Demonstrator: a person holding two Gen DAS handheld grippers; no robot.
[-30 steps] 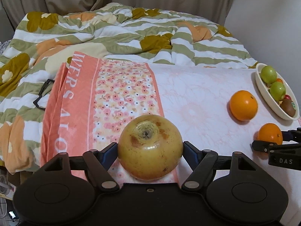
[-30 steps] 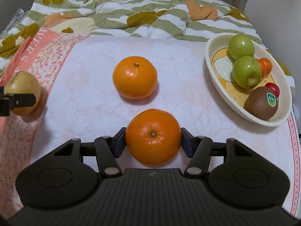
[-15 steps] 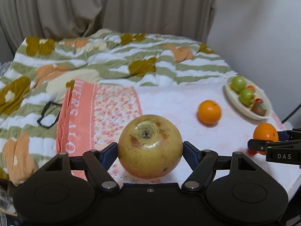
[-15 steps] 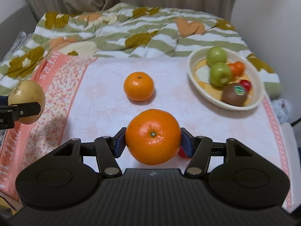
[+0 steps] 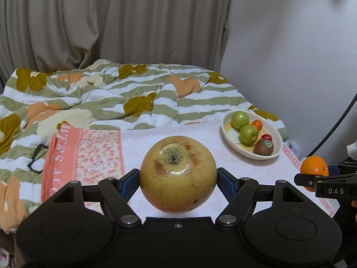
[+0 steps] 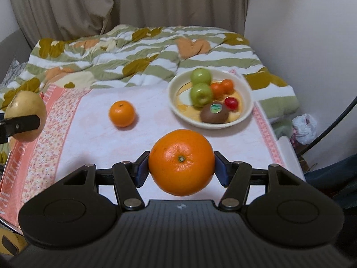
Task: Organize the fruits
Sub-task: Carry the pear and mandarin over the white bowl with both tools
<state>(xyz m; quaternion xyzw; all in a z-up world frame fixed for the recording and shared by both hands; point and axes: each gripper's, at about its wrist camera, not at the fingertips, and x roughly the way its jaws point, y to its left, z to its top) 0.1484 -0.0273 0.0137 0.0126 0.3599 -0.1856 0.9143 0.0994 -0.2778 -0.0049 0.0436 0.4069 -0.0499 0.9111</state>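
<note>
My left gripper (image 5: 178, 177) is shut on a yellow apple (image 5: 178, 174) with brown blotches and holds it high above the cloth; it also shows in the right wrist view (image 6: 25, 115) at the far left. My right gripper (image 6: 181, 167) is shut on a large orange (image 6: 181, 162), lifted above the cloth; that orange shows in the left wrist view (image 5: 314, 173) at the right edge. A second orange (image 6: 121, 116) lies on the pink cloth (image 6: 93, 138). A cream bowl (image 6: 243, 117) at the back right holds two green apples, a kiwi and small red and orange fruits.
A striped floral quilt (image 6: 138, 51) covers the bed behind the cloth. Black glasses (image 5: 36, 159) lie on it at the left. Curtains hang behind and a white wall stands at the right. A white plastic bag (image 6: 304, 127) sits right of the bed.
Both grippers have risen and pulled back with their fruits, so the cloth and bowl look smaller and farther. The loose orange and the bowl have not moved.
</note>
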